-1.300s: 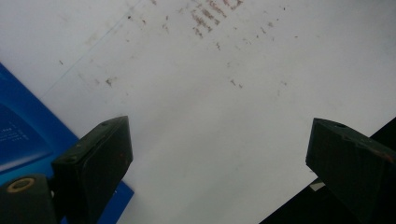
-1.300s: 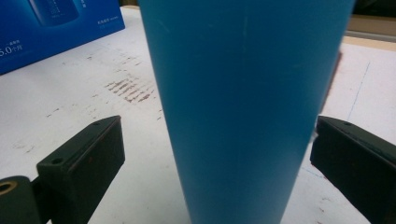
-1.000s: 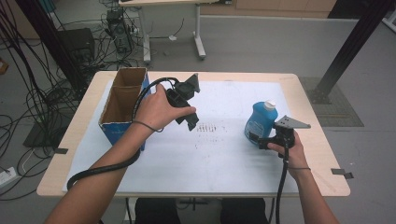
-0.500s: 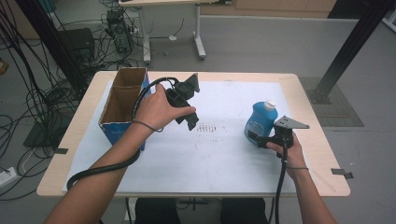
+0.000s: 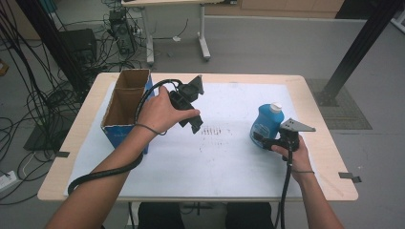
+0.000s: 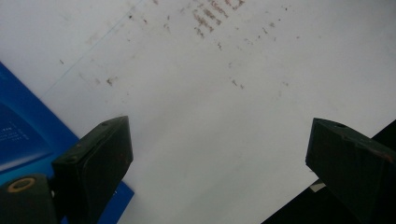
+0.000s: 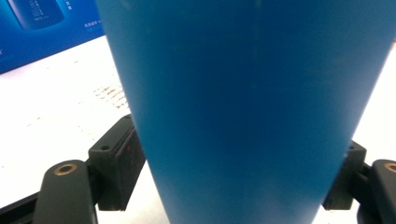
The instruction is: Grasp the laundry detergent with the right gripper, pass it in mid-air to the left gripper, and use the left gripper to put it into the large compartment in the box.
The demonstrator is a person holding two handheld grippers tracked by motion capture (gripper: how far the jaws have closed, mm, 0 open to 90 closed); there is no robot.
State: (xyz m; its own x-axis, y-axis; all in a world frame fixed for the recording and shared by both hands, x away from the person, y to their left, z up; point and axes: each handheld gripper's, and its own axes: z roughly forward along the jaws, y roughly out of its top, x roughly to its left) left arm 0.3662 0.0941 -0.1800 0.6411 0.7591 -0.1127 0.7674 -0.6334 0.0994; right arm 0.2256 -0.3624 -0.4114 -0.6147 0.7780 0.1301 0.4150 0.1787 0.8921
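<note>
Closing just now, right gripper (image 5: 265, 141) fingers (image 7: 116, 163) sit against both sides of the blue bottle (image 5: 265, 123), upright on the desk (image 5: 315, 100) at its right. Left gripper (image 5: 191, 117): fingers (image 6: 100, 158) spread wide, nothing between, held above the white sheet (image 5: 224, 157) beside the cardboard box (image 5: 125, 102).

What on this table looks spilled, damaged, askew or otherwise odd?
Nothing is spilled or toppled. The one oddity is a patch of small brown specks marking the white table cover near its middle. The blue plastic bottle stands upright, and the open cardboard box with blue sides looks undamaged.
</note>
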